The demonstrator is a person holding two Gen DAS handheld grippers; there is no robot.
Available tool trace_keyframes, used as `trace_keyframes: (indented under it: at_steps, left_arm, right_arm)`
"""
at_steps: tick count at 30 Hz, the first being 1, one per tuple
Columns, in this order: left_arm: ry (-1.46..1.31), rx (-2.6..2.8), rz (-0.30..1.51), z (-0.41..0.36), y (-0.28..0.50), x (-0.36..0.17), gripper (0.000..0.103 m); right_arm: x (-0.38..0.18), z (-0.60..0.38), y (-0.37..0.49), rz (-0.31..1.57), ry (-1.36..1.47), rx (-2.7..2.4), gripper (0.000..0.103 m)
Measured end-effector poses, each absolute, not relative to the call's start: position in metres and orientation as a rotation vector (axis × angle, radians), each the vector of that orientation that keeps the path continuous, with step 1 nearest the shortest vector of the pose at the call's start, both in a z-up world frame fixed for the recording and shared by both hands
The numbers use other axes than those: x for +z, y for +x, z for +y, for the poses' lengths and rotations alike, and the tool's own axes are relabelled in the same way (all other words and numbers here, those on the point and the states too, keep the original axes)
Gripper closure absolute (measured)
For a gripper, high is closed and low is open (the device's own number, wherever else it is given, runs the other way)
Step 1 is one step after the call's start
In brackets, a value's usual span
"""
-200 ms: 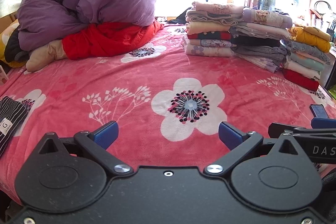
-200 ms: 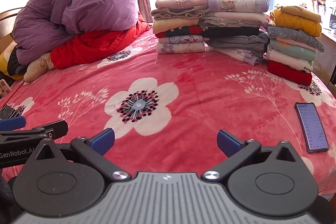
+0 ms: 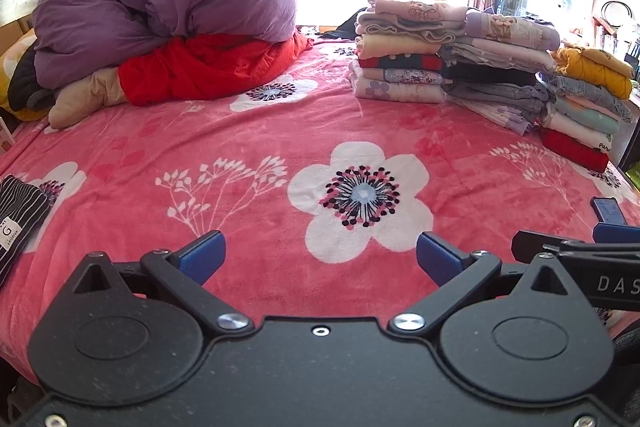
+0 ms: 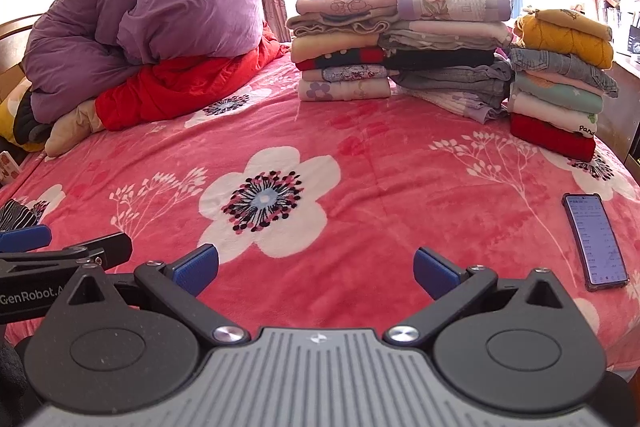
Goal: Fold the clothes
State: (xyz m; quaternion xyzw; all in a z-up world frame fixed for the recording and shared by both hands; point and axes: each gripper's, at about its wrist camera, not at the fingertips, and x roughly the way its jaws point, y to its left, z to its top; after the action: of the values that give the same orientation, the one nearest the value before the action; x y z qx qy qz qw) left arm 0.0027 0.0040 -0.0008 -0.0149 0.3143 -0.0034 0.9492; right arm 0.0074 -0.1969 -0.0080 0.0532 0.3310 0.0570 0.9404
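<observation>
Three stacks of folded clothes (image 4: 444, 59) stand side by side at the bed's far right. A black-and-white striped garment (image 3: 20, 219) lies apart, near left edge.

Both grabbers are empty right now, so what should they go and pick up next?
Probably swing the left gripper toward the striped garment at the bed's left edge. Both sets of jaws stand open and empty, the stacks look already folded, and that piece lies loose nearby.
</observation>
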Motion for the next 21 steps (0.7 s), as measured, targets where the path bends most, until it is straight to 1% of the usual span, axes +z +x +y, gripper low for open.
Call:
trace_keyframes:
  at_steps: [21]
  left_arm:
    - [-0.015,0.017,0.646,0.0026,0.0079,-0.0049,0.000]
  right_arm:
    - [-0.0134,-0.1929,0.0143,0.693,0.108,0.119,0.000]
